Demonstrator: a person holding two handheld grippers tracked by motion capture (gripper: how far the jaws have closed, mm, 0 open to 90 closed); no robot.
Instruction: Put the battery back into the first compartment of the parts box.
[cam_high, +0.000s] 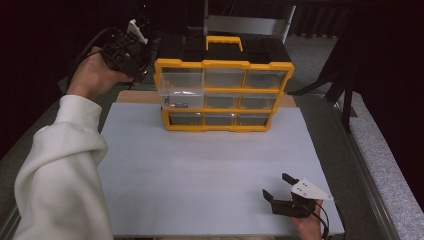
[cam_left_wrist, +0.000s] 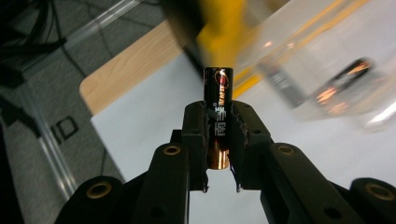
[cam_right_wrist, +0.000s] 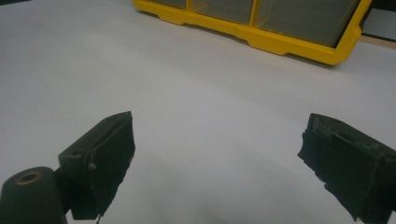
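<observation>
My left gripper (cam_left_wrist: 218, 135) is shut on a black and copper battery (cam_left_wrist: 217, 93), which stands upright between the pads and sticks out above them. In the high view this gripper (cam_high: 131, 56) is raised at the far left, just left of the yellow drawer cabinet (cam_high: 223, 64). The cabinet's top-left clear drawer (cam_high: 181, 90) is pulled out, with small items lying in it. My right gripper (cam_high: 281, 187) rests low near the front right of the white mat (cam_high: 210, 165); its jaws stand wide apart with nothing between them (cam_right_wrist: 219, 158).
A wooden board (cam_left_wrist: 126, 65) pokes out from under the mat by the cabinet. Dark cables and floor lie beyond the table's left edge (cam_left_wrist: 42, 42). The cabinet's lower drawers (cam_right_wrist: 280, 16) are closed.
</observation>
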